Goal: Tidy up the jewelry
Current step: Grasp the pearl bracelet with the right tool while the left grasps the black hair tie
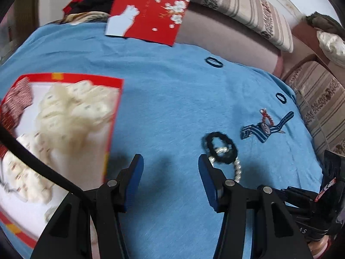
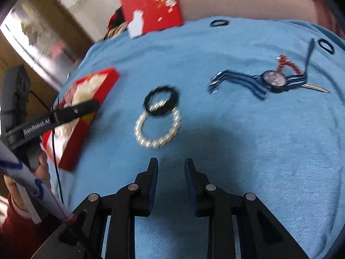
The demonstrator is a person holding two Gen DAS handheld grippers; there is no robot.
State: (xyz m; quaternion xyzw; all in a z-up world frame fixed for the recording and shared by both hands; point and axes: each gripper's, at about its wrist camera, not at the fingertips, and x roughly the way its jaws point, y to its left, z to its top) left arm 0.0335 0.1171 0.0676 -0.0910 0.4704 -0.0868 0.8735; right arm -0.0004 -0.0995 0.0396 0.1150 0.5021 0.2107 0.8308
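Ahead of the tool lie one pearl bracelet [image 2: 157, 127], one fuzzy black scrunchie [image 2: 161, 99] and one striped hair clip [image 2: 269, 82]. Farther off are two thin black hair ties [image 2: 219, 23] [image 2: 326, 45]. Left of it sit one red box [image 2: 86, 112] and one red lid [image 2: 151, 6].

A home living room (striped sofa [image 1: 248, 6], blue cloth [image 1: 172, 99] spread).

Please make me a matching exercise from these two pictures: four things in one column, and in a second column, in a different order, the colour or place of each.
Things
1. pearl bracelet
2. fuzzy hair tie
3. striped hair clip
4. open red box

Descriptions
A. blue and white stripes
B. holds cream filling
C. black, overlapping the bracelet
D. white beads, nearest the right gripper

Pairs: 1-D, 2-C, 3-A, 4-B
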